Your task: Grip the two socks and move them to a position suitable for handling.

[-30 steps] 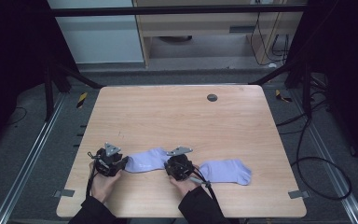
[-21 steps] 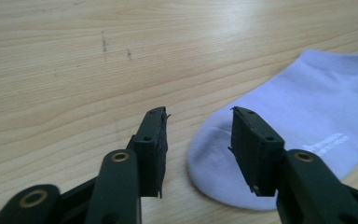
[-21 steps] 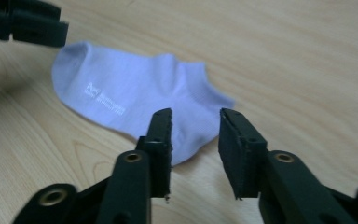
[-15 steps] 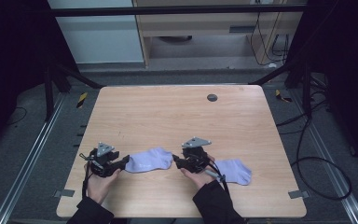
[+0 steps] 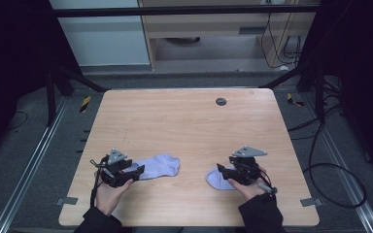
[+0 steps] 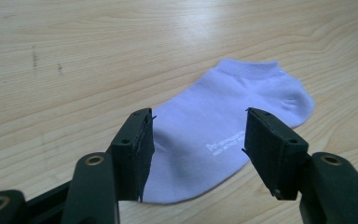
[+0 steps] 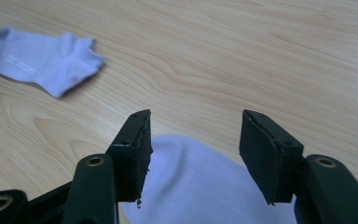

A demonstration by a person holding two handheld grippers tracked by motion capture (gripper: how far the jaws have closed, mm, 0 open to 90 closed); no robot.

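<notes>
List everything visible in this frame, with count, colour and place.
Socks: 2, pale lilac, flat on the table's near half; left sock before the left gripper, right sock under the right gripper.
Table: 1, light wood, centre.
Grommet: 1, dark, table's far edge.
Cables: several, black, floor at right.
Left gripper: 1, black, jaws just opened, not pressing on the sock.
Right gripper: 1, black, jaws just opened above its sock.
Hands: 2, bottom edge.

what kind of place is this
Likely a lab recording station: a bare wooden table inside a dark metal frame, loose cables on the grey floor, and cabinets behind.
</notes>
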